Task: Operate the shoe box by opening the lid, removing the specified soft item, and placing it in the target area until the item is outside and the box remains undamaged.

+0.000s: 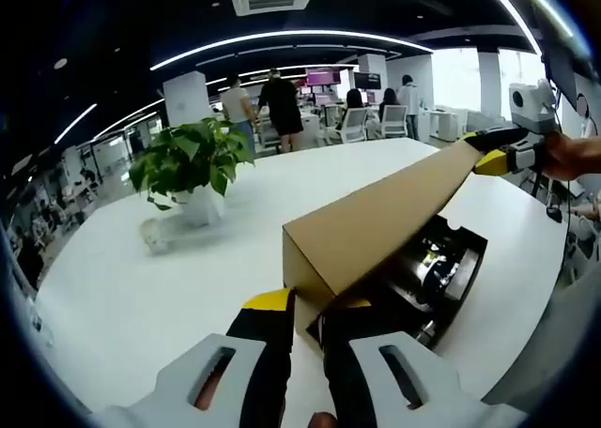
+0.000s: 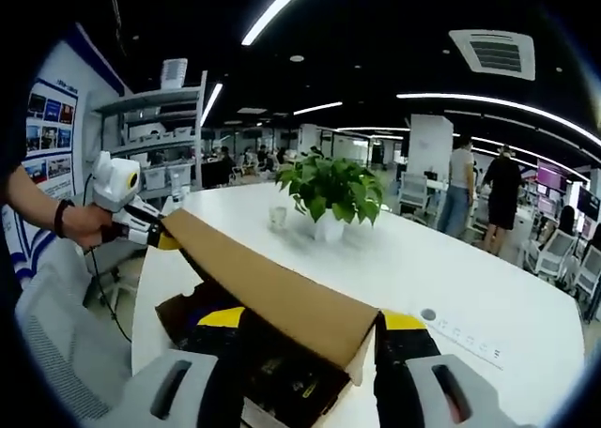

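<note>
The shoe box [image 1: 441, 268] lies on the white tabletop [image 1: 141, 297], and its brown cardboard lid [image 1: 376, 221] is raised clear of the base, held at both ends. In the left gripper view, the left tongs [image 1: 305, 325] are closed narrowly on the near end of the lid at six o'clock, while the right tongs [image 1: 488, 151] are seen pinching the far end at about two o'clock, with a hand [image 1: 568, 156] behind them. In the right gripper view the arrangement is mirrored: the right tongs [image 2: 310, 339] stand astride the near end of the lid [image 2: 272, 297], though it cannot be told whether it is pinched there, and the left tongs [image 2: 155, 231] grip the far end at nine o'clock. Dark contents [image 1: 437, 264] can be made out inside the open box, but the soft item cannot be identified with certainty. A potted plant [image 1: 192, 165] stands on the tabletop well apart from the box, at ten o'clock in the left gripper view. The opening step is judged to be nearly done; setting the lid aside, removing the item and placing it in the target area are judged to remain.
</note>
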`<state>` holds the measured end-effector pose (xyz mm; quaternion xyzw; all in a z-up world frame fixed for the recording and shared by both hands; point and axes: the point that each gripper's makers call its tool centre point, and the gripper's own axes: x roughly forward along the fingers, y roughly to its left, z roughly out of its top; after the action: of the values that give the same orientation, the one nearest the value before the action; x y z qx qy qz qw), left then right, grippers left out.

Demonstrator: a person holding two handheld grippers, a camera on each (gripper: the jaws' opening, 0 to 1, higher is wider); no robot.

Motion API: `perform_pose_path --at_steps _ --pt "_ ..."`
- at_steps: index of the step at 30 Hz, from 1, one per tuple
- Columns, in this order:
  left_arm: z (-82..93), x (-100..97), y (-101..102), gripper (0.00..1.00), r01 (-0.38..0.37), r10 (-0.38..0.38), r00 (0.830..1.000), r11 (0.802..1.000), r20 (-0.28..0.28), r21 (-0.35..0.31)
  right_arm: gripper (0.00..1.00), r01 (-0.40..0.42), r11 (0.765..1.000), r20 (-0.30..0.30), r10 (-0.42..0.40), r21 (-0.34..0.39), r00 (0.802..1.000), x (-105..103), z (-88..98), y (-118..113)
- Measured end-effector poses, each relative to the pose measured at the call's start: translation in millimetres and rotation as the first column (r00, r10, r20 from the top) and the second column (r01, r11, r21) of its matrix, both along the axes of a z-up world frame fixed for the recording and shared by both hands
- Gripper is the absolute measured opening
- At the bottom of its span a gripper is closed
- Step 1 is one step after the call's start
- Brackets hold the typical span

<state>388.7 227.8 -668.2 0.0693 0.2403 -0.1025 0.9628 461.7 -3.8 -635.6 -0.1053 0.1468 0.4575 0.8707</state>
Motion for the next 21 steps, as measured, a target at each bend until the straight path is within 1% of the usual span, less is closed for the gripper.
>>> perform_pose_path --at_steps 4,8,9,11,12,15,19,21 --pt "0.7 3.0 2.1 0.08 -0.004 0.004 1.0 1.0 -0.004 -0.011 0.48 0.007 1.0 0.007 -0.007 -0.003 1.0 6.5 0.0 0.1" --pt "1.0 5.2 3.9 0.07 -0.007 0.007 1.0 1.0 -0.004 -0.006 0.44 0.028 0.999 0.016 -0.028 -0.022 0.999 14.1 -2.9 0.3" --pt "1.1 5.8 4.6 0.07 -0.007 0.007 1.0 1.0 -0.003 -0.005 0.41 0.038 0.999 0.014 -0.038 -0.027 0.999 16.0 -4.3 -0.3" --pt "1.5 6.9 5.2 0.07 -0.009 0.009 1.0 1.0 0.0 -0.003 0.33 0.086 0.995 0.008 -0.086 -0.059 0.996 23.2 -10.1 -7.2" --pt "1.6 7.9 5.8 0.07 -0.009 0.009 1.0 1.0 0.001 0.0 0.28 0.103 0.993 0.002 -0.103 -0.055 0.995 26.8 -11.7 -9.4" --pt "2.5 10.6 7.7 0.06 -0.012 0.012 1.0 1.0 0.005 0.004 0.17 0.137 0.989 0.008 -0.137 -0.055 0.991 34.3 -12.5 -13.7" --pt "3.8 14.8 9.6 0.06 -0.02 0.02 1.0 1.0 0.014 0.004 0.07 0.167 0.985 0.014 -0.166 -0.051 0.986 42.3 -11.5 -17.3" --pt "3.8 17.0 9.7 0.06 -0.02 0.02 1.0 1.0 0.017 0.005 0.06 0.169 0.984 0.016 -0.168 -0.051 0.986 44.9 -11.2 -16.3"
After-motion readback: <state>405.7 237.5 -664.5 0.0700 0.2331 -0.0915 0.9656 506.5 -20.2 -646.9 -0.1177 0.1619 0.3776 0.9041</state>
